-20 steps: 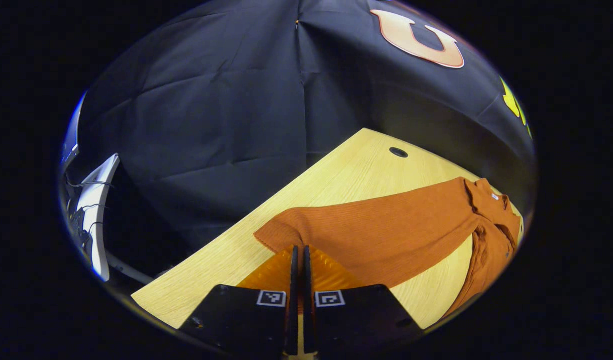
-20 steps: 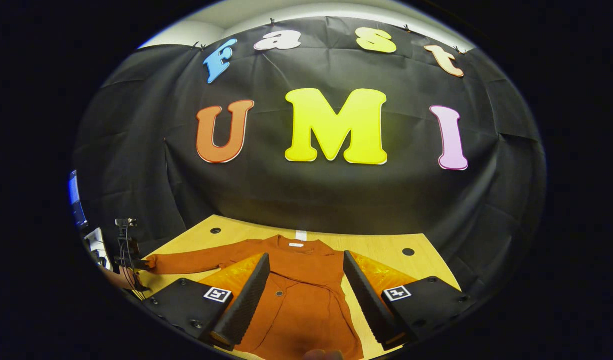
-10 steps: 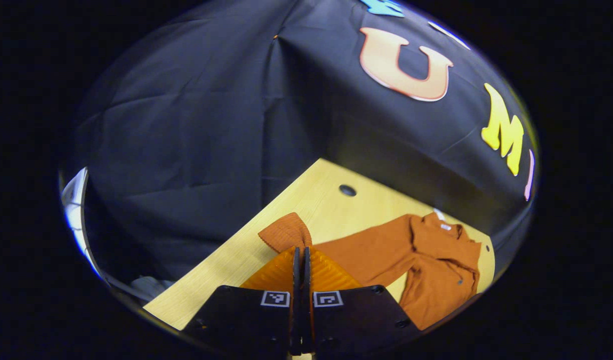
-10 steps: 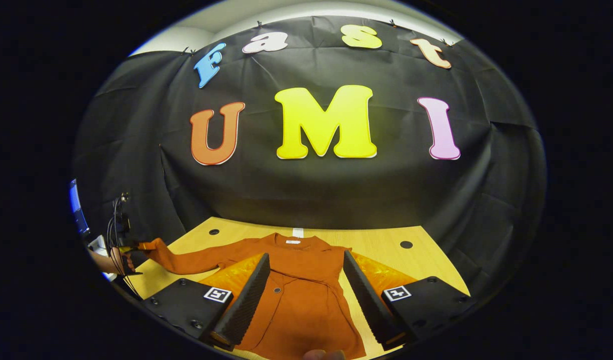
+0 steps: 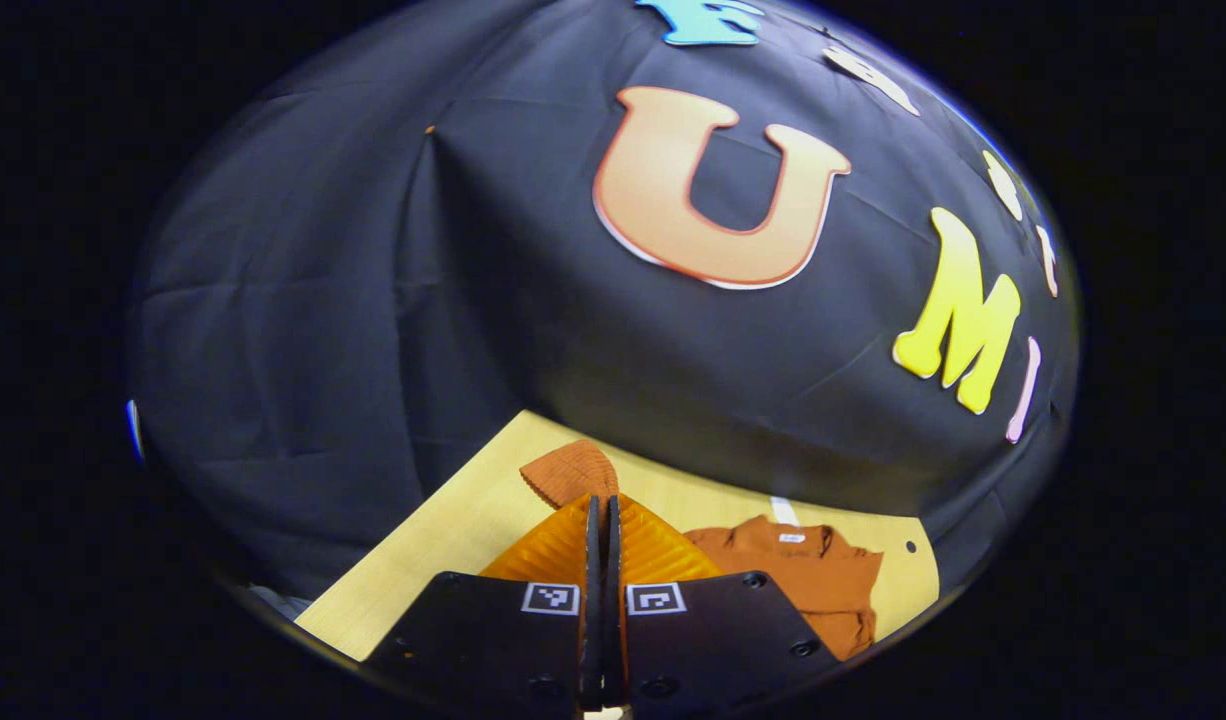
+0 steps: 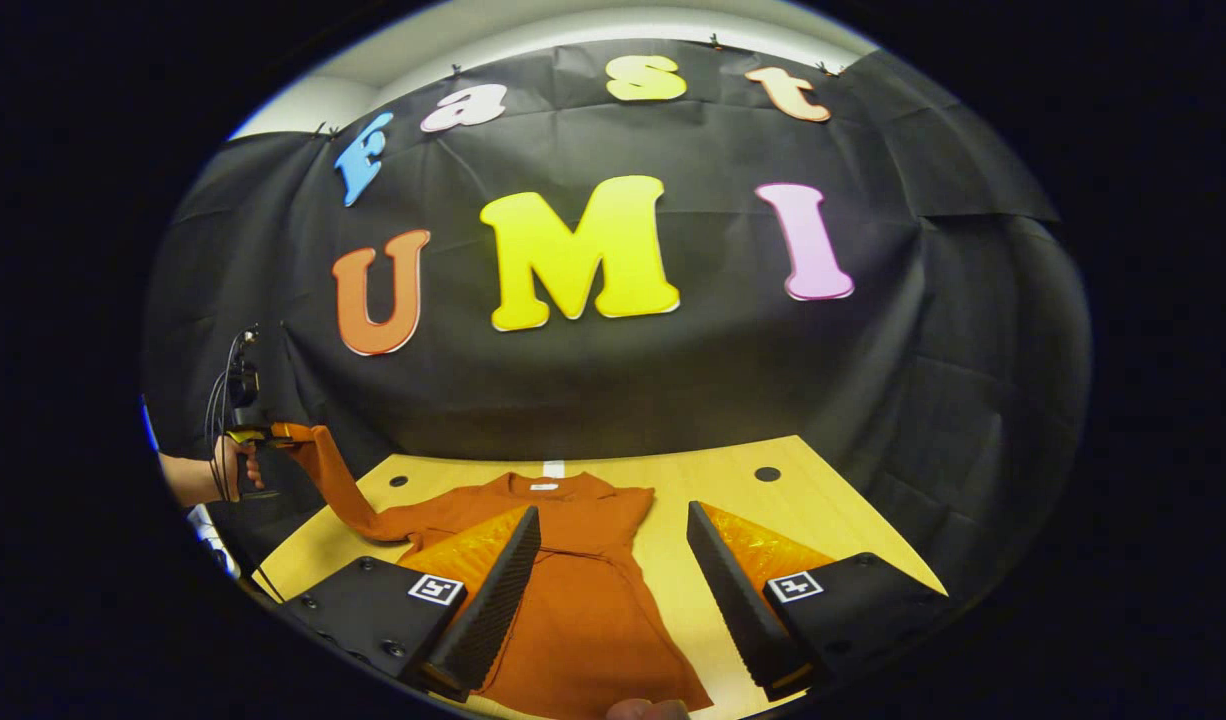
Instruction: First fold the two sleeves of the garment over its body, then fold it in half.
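- Rust-orange ribbed knit, the cuff end of one sleeve [image 5: 571,472], stands just past the tips of the left tool [image 5: 600,515] in the left gripper view; the two fingers are pressed together with no gap to be seen, and the cuff emerges directly from between them.
- In the right gripper view the left tool [image 6: 256,433] is seen farther off at the left edge, held by a hand [image 6: 225,468], with the same sleeve [image 6: 335,485] clamped at its end and raised off the counter, the sleeve sloping down to the shoulder of the garment.
- Right tool [image 6: 613,530]: fingers spread wide, nothing between them, nothing touched. It hangs above the lower half of the garment.
- Garment [image 6: 573,600]: one, orange, lying flat on the counter with collar toward the booth wall and hem toward the camera. Body lies mostly between and under the right tool's left finger. Only the raised sleeve is clearly made out; the other cannot be made out with certainty.
- Counter [image 6: 833,520]: light wood, one. Two small dark round holes are counted near its far edge, one on each side of the collar [image 6: 767,473] [image 6: 399,481].
- Fingertip, pale, at the bottom edge of the right gripper view [image 6: 645,710].
- Containers: none noted.
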